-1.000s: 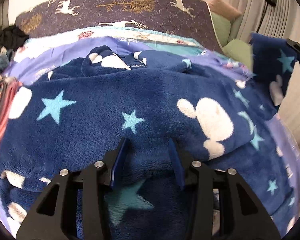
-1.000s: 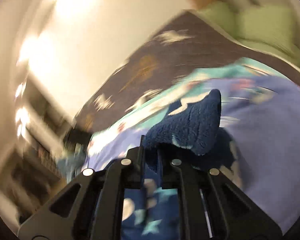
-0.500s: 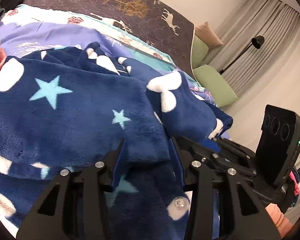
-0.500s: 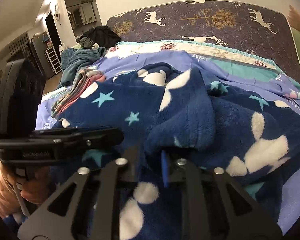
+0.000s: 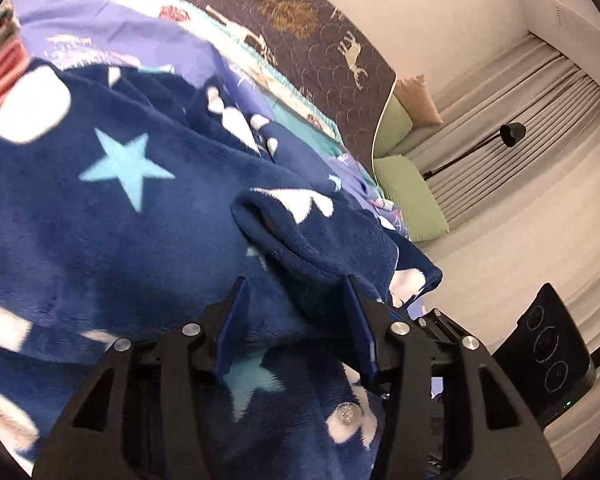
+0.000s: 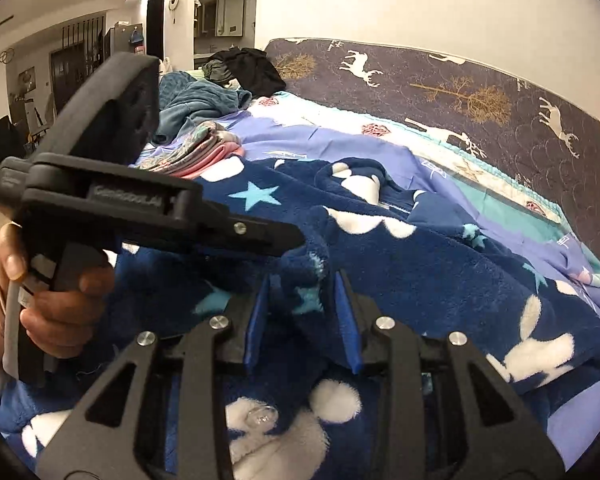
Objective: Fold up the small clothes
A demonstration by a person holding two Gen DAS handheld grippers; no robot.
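A bed (image 6: 380, 144) spread with a lilac sheet was used as the folding surface. Across it lay the navy fleece garment (image 5: 112, 216), starred and blotched white, one flap already doubled over. Both tools were brought together at that folded edge, seemingly to lay it down. The left gripper (image 5: 296, 316) and right gripper (image 6: 302, 300) were opening, fleece bunched loosely between the parted fingers (image 6: 346, 320), unclamped.
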